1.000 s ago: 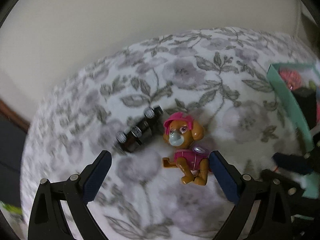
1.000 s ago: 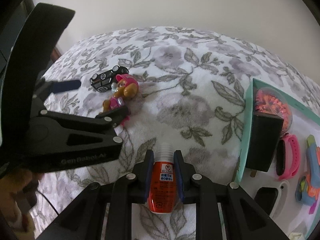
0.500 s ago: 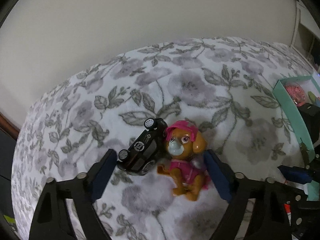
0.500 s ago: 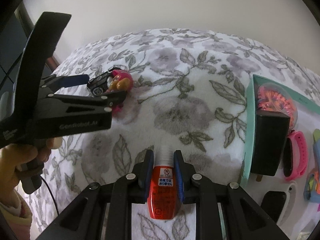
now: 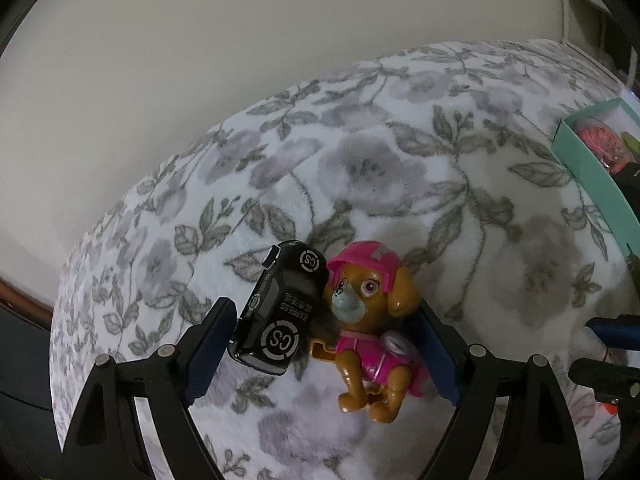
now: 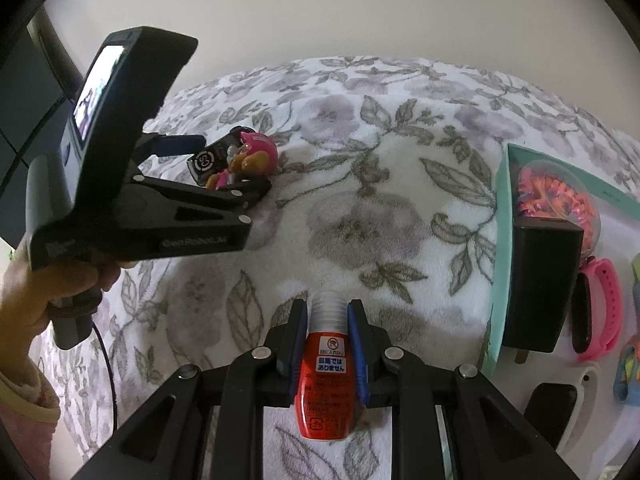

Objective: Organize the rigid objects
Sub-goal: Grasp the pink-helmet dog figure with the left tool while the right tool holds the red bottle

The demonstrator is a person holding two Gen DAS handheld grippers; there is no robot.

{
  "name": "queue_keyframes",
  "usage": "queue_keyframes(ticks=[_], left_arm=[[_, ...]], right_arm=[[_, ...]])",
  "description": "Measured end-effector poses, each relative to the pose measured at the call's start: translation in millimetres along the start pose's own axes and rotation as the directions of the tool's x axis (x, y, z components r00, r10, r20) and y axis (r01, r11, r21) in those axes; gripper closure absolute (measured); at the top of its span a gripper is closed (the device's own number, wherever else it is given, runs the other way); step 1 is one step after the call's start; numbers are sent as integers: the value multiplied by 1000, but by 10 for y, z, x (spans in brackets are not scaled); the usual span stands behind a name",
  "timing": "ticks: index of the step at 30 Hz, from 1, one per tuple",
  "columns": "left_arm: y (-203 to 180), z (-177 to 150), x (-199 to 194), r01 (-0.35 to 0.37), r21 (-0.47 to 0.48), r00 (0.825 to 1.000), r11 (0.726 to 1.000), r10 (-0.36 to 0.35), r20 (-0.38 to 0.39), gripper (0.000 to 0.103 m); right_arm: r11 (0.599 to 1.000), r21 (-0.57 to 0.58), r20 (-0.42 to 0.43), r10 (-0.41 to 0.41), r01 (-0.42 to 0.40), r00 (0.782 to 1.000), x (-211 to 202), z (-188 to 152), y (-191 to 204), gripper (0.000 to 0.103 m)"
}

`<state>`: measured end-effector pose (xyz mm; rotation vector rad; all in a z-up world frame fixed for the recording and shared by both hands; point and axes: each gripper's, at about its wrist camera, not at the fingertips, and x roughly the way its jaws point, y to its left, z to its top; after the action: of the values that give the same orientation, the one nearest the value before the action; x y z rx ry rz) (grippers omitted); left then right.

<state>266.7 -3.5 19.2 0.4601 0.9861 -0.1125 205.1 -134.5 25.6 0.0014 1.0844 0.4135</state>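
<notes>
A black toy car (image 5: 280, 312) stands tipped on its side against a brown dog figure (image 5: 372, 332) in pink cap and suit, both on the floral blanket (image 5: 360, 168). My left gripper (image 5: 324, 306) brackets the pair, one blue pad against the car's end and the other against the dog's back. In the right wrist view that left gripper (image 6: 232, 164) sits at the far left around the same car (image 6: 208, 160) and dog (image 6: 248, 160). My right gripper (image 6: 327, 306) is shut on a small red bottle (image 6: 326, 384) with a clear cap, held just above the blanket.
A teal tray (image 6: 500, 240) at the right holds a black power adapter (image 6: 544, 280), a pink wristband (image 6: 600, 308), an orange-pink ball (image 6: 552, 196) and other toys. A person's hand (image 6: 48, 300) grips the left tool. A pale wall rises behind the blanket.
My left gripper slid forward around both toys and its jaws narrowed. The car was pushed against the dog and tipped onto its side. The right gripper kept still with the bottle.
</notes>
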Motion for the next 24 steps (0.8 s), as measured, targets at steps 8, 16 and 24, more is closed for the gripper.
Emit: queue_keyframes(ticks=[8, 16, 24], left_arm=[[24, 34, -14, -11, -29, 1000, 1000, 11, -14, 29], [143, 7, -83, 45, -105, 999, 993, -42, 27, 34], [137, 11, -255, 72, -119, 996, 990, -65, 67, 64]], right_arm=[[1000, 20, 8, 8, -8, 1000, -9, -8, -15, 81], [998, 60, 17, 33, -34, 999, -22, -15, -62, 81], [997, 71, 20, 41, -43, 999, -39, -9, -84, 81]])
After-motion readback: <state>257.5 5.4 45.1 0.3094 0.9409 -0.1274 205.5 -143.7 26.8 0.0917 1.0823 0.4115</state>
